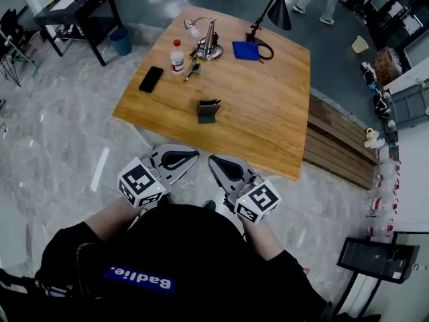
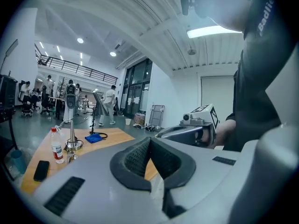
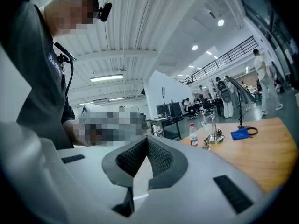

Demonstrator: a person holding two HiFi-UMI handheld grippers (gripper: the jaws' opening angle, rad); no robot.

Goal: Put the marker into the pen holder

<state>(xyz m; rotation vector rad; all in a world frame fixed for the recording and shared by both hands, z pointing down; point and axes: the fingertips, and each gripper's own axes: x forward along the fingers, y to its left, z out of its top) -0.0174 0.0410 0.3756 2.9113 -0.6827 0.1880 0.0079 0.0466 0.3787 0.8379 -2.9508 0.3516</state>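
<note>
The dark grey pen holder (image 1: 208, 111) stands upright near the middle of the wooden table (image 1: 268, 113). Small metallic items (image 1: 191, 69) lie beside a bottle; I cannot pick out the marker among them. Both grippers hang in front of the person's body, short of the table's near edge. My left gripper (image 1: 194, 155) (image 2: 149, 139) is shut with nothing between its pads. My right gripper (image 1: 213, 159) (image 3: 146, 139) is also shut and empty, its tip close to the left one.
On the table's far side sit a black phone (image 1: 151, 79), a white bottle with a red cap (image 1: 177, 57), a silver lamp base (image 1: 208, 42), a blue cloth (image 1: 246, 50) and a black lamp (image 1: 278, 5). A blue bin (image 1: 121, 41) and a dark desk (image 1: 74, 5) stand beyond.
</note>
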